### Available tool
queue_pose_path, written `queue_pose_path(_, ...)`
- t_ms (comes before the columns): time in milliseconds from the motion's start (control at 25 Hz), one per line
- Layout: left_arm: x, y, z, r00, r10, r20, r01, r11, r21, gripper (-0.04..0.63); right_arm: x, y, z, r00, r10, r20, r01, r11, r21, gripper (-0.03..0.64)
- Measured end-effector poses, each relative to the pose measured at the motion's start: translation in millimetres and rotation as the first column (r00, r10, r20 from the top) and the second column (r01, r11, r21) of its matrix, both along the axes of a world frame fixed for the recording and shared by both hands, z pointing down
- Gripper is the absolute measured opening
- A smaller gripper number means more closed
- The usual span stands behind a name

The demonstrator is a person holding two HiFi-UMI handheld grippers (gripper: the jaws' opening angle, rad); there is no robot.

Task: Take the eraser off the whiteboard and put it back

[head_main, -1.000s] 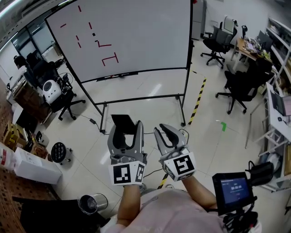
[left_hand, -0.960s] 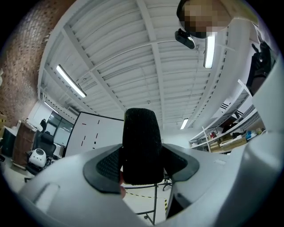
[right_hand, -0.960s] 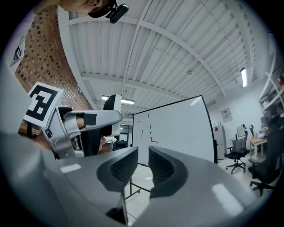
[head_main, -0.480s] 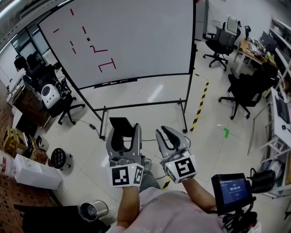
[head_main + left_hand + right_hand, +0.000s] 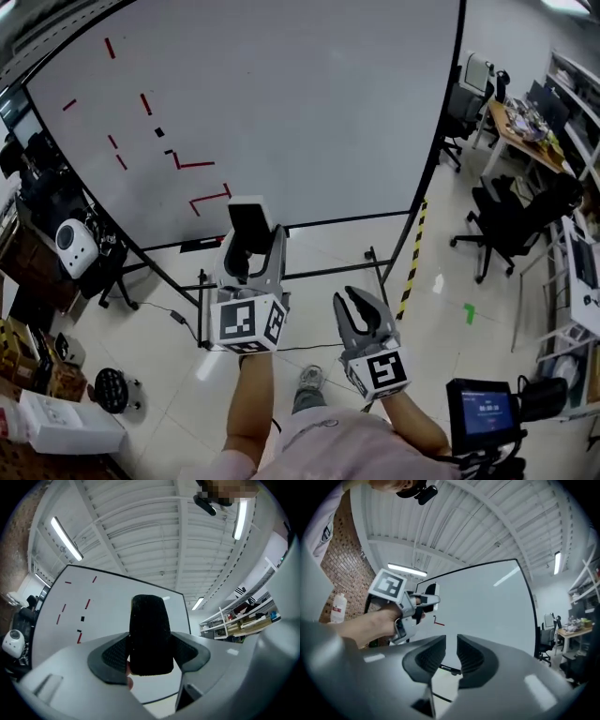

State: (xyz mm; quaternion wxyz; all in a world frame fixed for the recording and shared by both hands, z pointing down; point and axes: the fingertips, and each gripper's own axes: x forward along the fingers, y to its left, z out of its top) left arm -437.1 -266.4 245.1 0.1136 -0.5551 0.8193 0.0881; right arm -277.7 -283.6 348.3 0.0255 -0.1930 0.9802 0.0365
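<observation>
While the left gripper (image 5: 255,249), at centre frame, clamps a black, textured, oblong eraser (image 5: 150,634) upright before the large white whiteboard (image 5: 309,112), short red marker strokes (image 5: 197,165) sit at the board's left. The right gripper (image 5: 451,653), lower centre, is nearly closed and empty.

The whiteboard (image 5: 309,112) is cut off at the head view's top edge.
</observation>
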Motion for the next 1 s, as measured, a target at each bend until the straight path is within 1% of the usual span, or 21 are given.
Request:
queue_pose_path(120, -86, -69, -23, 1.0, -0.019, 0.013, 0.019, 1.0, -0.022, 0.273, -37, -48, 6, 0.996, 0.075, -0.048, -0.075, 0.997, 0.001, 0.066)
queue_pose_path(240, -166, -129, -32, 0.994, -0.096, 0.05, 0.099, 0.993, -0.064, 0.273, -57, -98, 21, 0.981, 0.165, -0.104, -0.17, 0.985, -0.038, 0.066)
queue_pose_path(320, -207, -160, -32, 0.984, -0.156, 0.089, 0.164, 0.982, -0.09, 0.273, -66, -125, 27, 0.969, 0.212, -0.13, -0.22, 0.974, -0.053, 0.066)
queue_pose_path(400, -235, -182, -28, 0.971, -0.202, 0.126, 0.217, 0.97, -0.113, 0.273, -74, -145, 31, 0.96, 0.241, -0.146, -0.251, 0.966, -0.058, 0.066)
queue_pose_path(480, -249, -198, -22, 0.962, -0.225, 0.154, 0.244, 0.962, -0.121, 0.273, -80, -160, 36, 0.955, 0.251, -0.156, -0.263, 0.963, -0.063, 0.066)
queue_pose_path(560, -252, -204, -19, 0.952, -0.241, 0.189, 0.262, 0.96, -0.097, 0.275, -89, -169, 40, 0.956, 0.245, -0.164, -0.258, 0.964, -0.067, 0.066)
queue_pose_path(680, -254, -202, -21, 0.94, -0.254, 0.228, 0.27, 0.962, -0.045, 0.276, -107, -173, 42, 0.959, 0.227, -0.172, -0.242, 0.968, -0.071, 0.066)
queue_pose_path(760, -257, -199, -22, 0.935, -0.256, 0.246, 0.272, 0.962, -0.036, 0.278, -116, -173, 43, 0.96, 0.218, -0.174, -0.234, 0.97, -0.073, 0.066)
queue_pose_path(880, -248, -188, -21, 0.921, -0.272, 0.277, 0.293, 0.956, -0.035, 0.279, -112, -170, 43, 0.961, 0.217, -0.172, -0.233, 0.97, -0.075, 0.066)
queue_pose_path(920, -244, -181, -21, 0.921, -0.275, 0.277, 0.295, 0.955, -0.03, 0.279, -110, -169, 41, 0.961, 0.219, -0.168, -0.233, 0.97, -0.073, 0.066)
queue_pose_path(1000, -235, -163, -20, 0.935, -0.264, 0.238, 0.277, 0.961, -0.023, 0.281, -102, -164, 37, 0.963, 0.22, -0.157, -0.233, 0.97, -0.064, 0.066)
